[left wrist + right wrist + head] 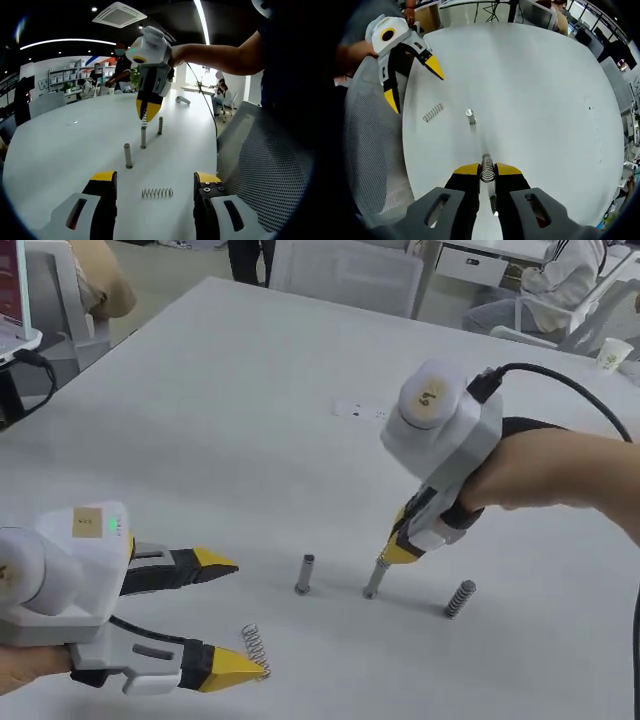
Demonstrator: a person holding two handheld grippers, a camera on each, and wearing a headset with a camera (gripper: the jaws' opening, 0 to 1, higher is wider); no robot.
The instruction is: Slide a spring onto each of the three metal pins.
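A: Right side?
B: My right gripper (400, 552) comes in from 2 o'clock, nose down, jaws pinching a coiled wire spring (487, 169) on the middle steel pin (372, 582).
A: Left?
B: My left gripper (245, 617) is level, jaws spread. A loose spring (255, 648) lies flat at its 12 o'clock.

The right gripper (398, 558) points steeply down, fingers (467, 170) pinched on a spring (487, 170), a hand (530, 475) wrapping its grip. The left gripper (245, 618) lies level by the desk's (250, 410) near edge, fingers (103, 177) spread wide, seemingly just above its surface.
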